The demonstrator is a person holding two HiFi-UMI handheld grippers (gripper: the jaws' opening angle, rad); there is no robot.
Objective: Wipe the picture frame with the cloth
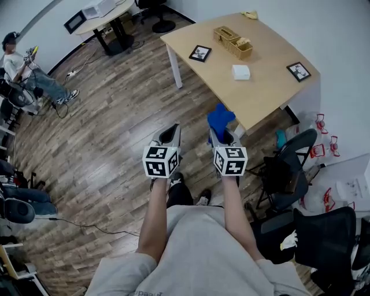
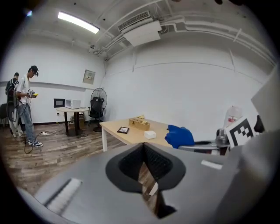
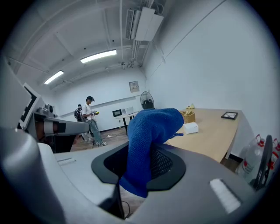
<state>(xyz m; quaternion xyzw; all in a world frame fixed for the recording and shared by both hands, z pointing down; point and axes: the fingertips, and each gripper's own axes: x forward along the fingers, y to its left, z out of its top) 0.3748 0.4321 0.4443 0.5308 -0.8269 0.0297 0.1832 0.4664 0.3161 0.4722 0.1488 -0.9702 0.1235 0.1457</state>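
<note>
Two black picture frames lie on the light wooden table [image 1: 266,98]: one [image 1: 200,53] near its left end, the other [image 1: 298,71] near its right edge. My right gripper [image 1: 222,136] is shut on a blue cloth [image 1: 219,118], held in the air just short of the table's near edge. In the right gripper view the cloth [image 3: 151,131] drapes out of the jaws, and the right frame [image 3: 229,115] shows far off. My left gripper [image 1: 172,132] hangs beside it over the floor, shut and holding nothing. The left gripper view shows the left frame [image 2: 123,130] and the cloth [image 2: 179,136].
On the table stand a white box [image 1: 240,71] and a wooden tray [image 1: 233,41]. Black office chairs [image 1: 289,167] crowd the table's near right corner. A person [image 1: 23,69] sits far left, near a round table [image 1: 104,14]. Cables run over the wooden floor.
</note>
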